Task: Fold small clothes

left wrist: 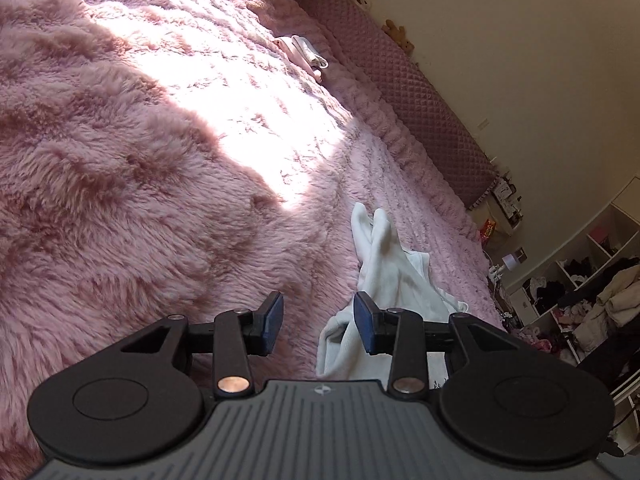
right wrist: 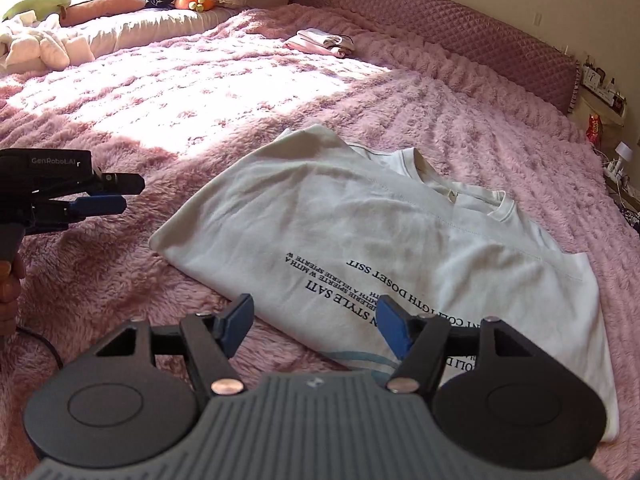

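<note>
The white T-shirt [right wrist: 380, 248] is lying partly folded on the pink furry bed [right wrist: 200, 92], printed side up. The right hand-held gripper [right wrist: 316, 326] is hovering over its hem, jaws spread wide, gripping nothing. The left hand-held gripper [right wrist: 120, 194] is hanging off the shirt's left edge, jaws parted and empty too.
</note>
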Demonstrator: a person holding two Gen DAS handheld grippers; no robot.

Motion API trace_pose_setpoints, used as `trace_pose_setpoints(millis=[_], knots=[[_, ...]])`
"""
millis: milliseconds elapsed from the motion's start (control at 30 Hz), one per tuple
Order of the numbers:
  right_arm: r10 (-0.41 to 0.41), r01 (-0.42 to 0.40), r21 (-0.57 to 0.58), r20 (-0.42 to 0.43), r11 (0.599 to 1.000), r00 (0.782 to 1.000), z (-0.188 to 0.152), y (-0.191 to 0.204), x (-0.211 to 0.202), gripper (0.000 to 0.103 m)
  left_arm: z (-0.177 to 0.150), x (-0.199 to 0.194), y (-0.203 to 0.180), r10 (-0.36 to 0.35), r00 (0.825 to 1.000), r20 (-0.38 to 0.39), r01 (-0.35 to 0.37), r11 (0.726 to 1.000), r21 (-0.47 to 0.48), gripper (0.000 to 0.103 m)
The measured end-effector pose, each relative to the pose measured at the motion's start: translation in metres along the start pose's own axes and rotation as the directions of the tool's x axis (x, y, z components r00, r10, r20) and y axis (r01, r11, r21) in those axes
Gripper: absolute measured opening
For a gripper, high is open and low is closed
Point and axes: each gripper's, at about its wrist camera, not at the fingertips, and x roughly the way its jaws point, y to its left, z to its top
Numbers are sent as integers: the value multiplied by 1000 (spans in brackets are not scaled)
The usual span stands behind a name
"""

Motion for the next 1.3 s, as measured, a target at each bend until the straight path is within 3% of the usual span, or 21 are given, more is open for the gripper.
trace_pose_setpoints(millis=[133,233,333,433,600,800,867,1033,1133,1233,1300], knots=[[28,-26,-25,59,999,998,14,42,18,63,4,2,9,-8,1000,4,8,999,-35,43],[8,8,-189,81,982,997,18,81,33,63,7,2,15,-16,1000,13,17,999,-49,43],[-92,123,-398,96,909,991,11,121,53,63,8,4,20,-19,1000,9,20,998,-66,43],[-100,135,-500,97,855,990,0,144,64,63,9,3,24,-35,999,11,35,996,-82,43],[-150,219,-551,169,805,974,-5,165,76,63,9,-2,31,-39,999,15,41,994,-97,45],[-188,260,-504,189,824,964,3,164,92,63,6,-4,37,-49,999,13,50,991,-123,45],[-189,260,-493,191,830,963,4,161,94,63,10,-2,41,-86,996,12,86,982,-167,45],[-188,276,-511,218,814,958,-3,166,96,57,46,31,35,-129,991,-19,125,982,-142,46],[-188,295,-536,245,791,951,-9,170,98,54,65,72,30,-199,971,-129,182,974,-132,46],[-199,317,-547,264,775,944,-11,170,105,53,72,121,29,-298,919,-259,255,949,-188,46],[-210,331,-540,274,774,938,-9,169,108,52,75,148,31,-318,901,-295,256,938,-232,46]])
